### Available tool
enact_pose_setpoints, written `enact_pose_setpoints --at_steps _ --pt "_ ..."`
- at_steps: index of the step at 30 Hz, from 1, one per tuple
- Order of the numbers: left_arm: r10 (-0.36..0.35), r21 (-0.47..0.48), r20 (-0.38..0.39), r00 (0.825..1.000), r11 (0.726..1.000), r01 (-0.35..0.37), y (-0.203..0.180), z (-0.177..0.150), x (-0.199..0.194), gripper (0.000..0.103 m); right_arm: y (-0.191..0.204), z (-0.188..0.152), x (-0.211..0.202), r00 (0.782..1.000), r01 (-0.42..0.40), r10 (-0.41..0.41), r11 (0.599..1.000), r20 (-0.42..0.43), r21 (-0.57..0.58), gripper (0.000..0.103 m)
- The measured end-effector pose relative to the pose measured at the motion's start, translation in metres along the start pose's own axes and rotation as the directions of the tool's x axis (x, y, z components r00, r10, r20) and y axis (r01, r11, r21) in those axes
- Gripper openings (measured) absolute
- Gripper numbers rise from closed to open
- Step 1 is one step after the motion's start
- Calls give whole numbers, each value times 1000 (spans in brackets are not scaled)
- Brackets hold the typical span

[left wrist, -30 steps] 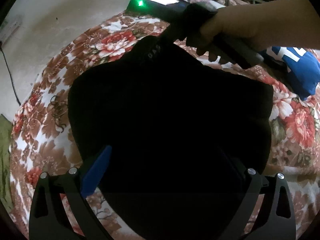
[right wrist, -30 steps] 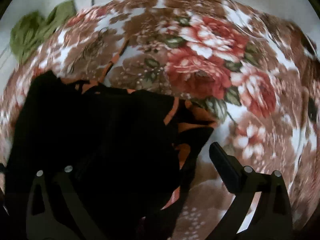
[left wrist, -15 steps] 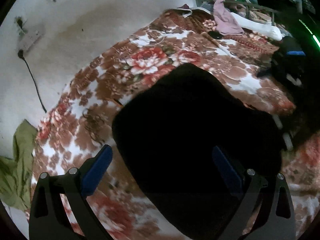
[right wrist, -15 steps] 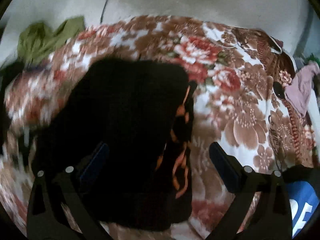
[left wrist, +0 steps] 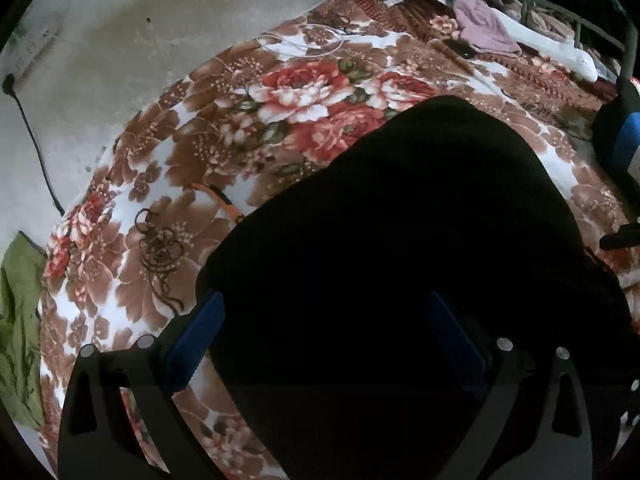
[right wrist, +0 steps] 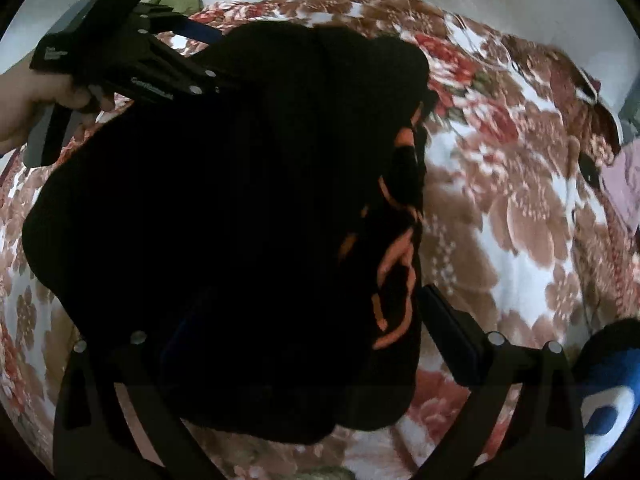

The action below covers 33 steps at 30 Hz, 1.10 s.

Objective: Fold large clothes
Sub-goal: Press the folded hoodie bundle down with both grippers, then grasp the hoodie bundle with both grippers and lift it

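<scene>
A large black garment [left wrist: 400, 248] with orange markings [right wrist: 394, 264] lies folded in a compact heap on the floral bedspread [left wrist: 280, 100]. My left gripper [left wrist: 324, 332] is open, its blue pads either side of the garment's near edge, just above it. My right gripper [right wrist: 304, 332] is open over the other side; its left finger is hidden against the dark cloth. The left gripper also shows in the right wrist view [right wrist: 132, 64], held by a hand at the garment's far left edge.
A green cloth [left wrist: 16, 320] lies at the bed's left edge. A blue and white garment [right wrist: 612, 400] lies near the right side. A pink cloth [left wrist: 480, 24], white items and a metal bed rail sit at the far end. A pale wall with a black cable is behind.
Both grippers have pulled back and up from the garment, which now lies as a smaller folded heap. The right gripper let go of the cloth it was beside.
</scene>
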<state>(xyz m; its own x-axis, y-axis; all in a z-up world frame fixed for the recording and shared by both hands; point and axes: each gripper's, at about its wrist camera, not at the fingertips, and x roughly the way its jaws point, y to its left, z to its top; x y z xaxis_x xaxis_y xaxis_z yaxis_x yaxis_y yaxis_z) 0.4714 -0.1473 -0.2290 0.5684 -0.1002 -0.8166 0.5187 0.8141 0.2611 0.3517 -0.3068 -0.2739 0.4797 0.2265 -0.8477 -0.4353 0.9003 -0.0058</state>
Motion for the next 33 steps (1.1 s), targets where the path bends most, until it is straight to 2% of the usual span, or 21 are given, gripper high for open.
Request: enact_pose_setpoints --at_steps 4,10,15,18,20,22,24,27,28,32,33 --pt "0 27 6 1000 1000 0 -1 -3 2 99 -6 -8 -1 1000 -12 11 1000 7 12 98" --pt "34 4 -22 999 999 -34 3 -3 -1 99 -7 -11 -7 1000 12 -11 1000 9 -19 98" --pt "132 60 -36 991 990 -129 0 -7 -23 99 -14 -21 -16 997 68 -69 998 -34 -10 98" --pt "178 37 -45 983 984 -176 7 -15 -51 98 -20 -30 -34 995 87 -86 996 -60 20 98" --pt "161 -20 -48 986 987 -162 14 -23 -71 98 -27 -32 -51 994 93 -89 994 -61 53 98" --pt "86 -115 -57 995 989 -92 24 -37 -91 98 -37 -32 -65 997 64 -58 992 -56 112 98" --pt "8 -213 -60 998 977 -21 33 -52 -102 98 -53 -29 -76 998 2 10 979 -58 204 98" --pt "-173 -404 -51 984 904 138 49 -83 -100 98 -72 -21 -78 993 -74 97 955 -66 288 98" --pt "-232 -477 -36 972 859 188 55 -96 -96 98 -79 -18 -76 991 -85 113 949 -75 302 98" --pt "-359 -617 24 933 729 296 55 -130 -77 98 -90 -5 -53 978 -137 179 939 -109 314 98" --pt "-371 -634 34 928 710 307 53 -136 -72 98 -93 -3 -45 970 -167 215 929 -117 330 98"
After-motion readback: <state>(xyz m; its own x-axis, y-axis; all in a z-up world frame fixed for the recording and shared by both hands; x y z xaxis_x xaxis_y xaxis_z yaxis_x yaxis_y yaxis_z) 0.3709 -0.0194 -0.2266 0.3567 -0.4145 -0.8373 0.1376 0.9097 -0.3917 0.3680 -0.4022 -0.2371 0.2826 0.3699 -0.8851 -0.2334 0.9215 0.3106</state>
